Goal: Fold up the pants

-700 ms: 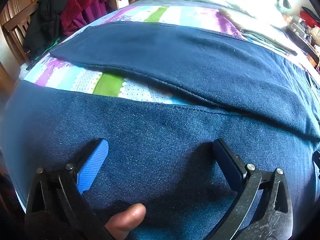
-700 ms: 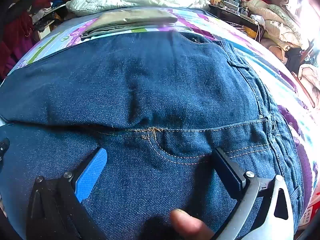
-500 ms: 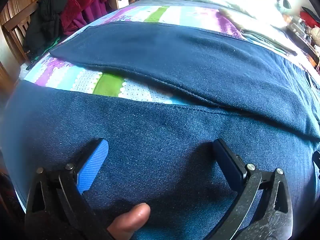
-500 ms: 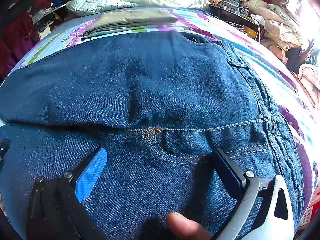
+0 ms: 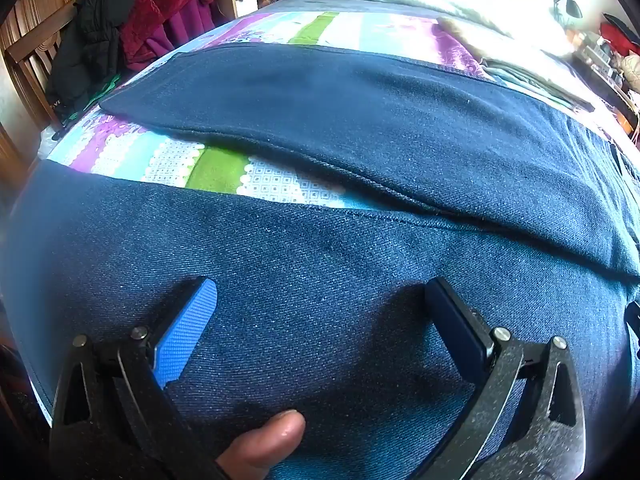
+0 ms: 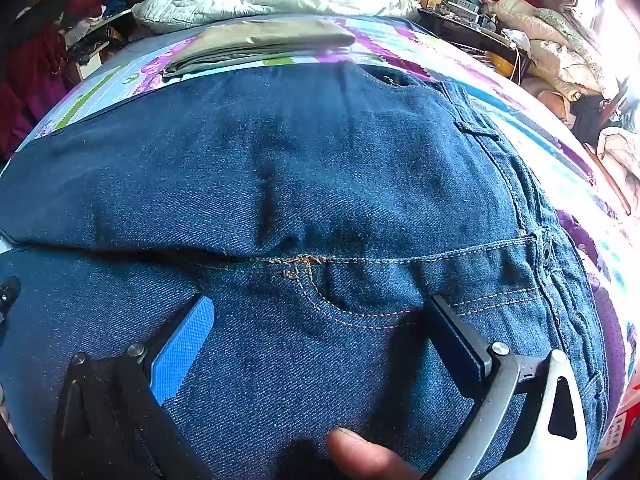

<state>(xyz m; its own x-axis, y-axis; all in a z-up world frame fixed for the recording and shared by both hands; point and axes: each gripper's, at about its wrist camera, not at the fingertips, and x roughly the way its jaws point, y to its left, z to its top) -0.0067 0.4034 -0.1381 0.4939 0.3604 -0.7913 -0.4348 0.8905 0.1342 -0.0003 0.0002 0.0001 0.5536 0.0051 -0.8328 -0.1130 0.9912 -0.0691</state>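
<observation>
The jeans [image 6: 360, 184] are spread flat on the bed [image 5: 224, 168], both the left tool [image 5: 320, 312] and right tool [image 6: 320, 320] are held wide apart above the near leg, and only the top layer could be pinched, so the fold might be dragged crooked

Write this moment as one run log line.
jeans: flat on bed, unfolded | left gripper: open above leg | right gripper: open above fly

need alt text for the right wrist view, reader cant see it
The open right gripper hovers over the waistband end of dark blue jeans spread flat on a patterned bedspread. A fingertip shows at the bottom edge; folded khaki cloth lies beyond the jeans.
</observation>
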